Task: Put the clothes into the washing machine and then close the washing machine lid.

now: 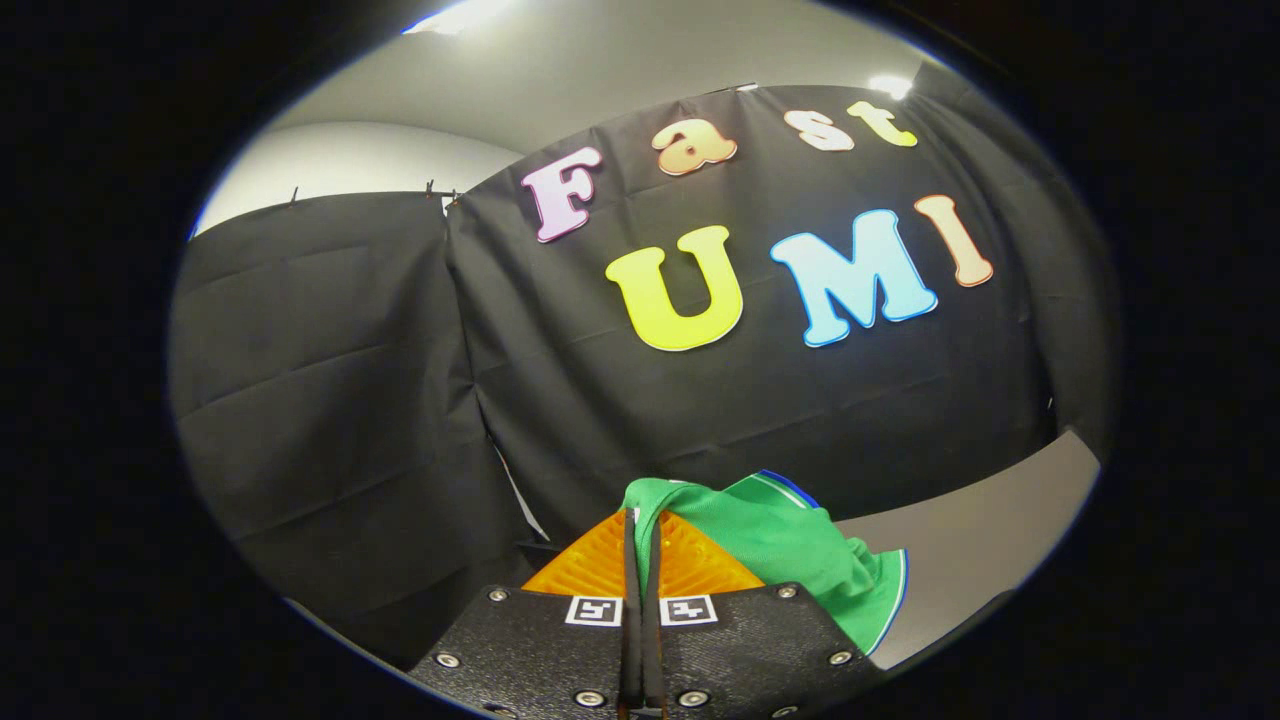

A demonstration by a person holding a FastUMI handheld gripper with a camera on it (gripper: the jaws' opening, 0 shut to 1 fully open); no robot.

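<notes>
Black cloth wall (700, 400) stands well beyond the claw, hung in two panels that meet at a seam ahead and to the left. Creases run across the left panel. Small clips hold the top edge of the left panel.

Above the cloth: a plain pale wall (340, 155) and a grey-white ceiling (600, 70), with two bright ceiling lights, one far up-left (460, 15), one up-right (890, 85).

Ahead and to the right of the claw, a flat grey surface (980, 530) runs up to the foot of the cloth. Cannot tell whether it is counter or floor.

Green garment (790, 550), with a white-and-blue trimmed edge, hangs bunched off the claw tips and drapes down their right side, in front of the grey surface.

Claw (640, 520): the two orange ribbed fingers (585, 570) are clenched together, only a thin dark slit between them, and a fold of the green cloth is pinched at the tips. Black finger mounts with square markers sit nearest the camera.
</notes>
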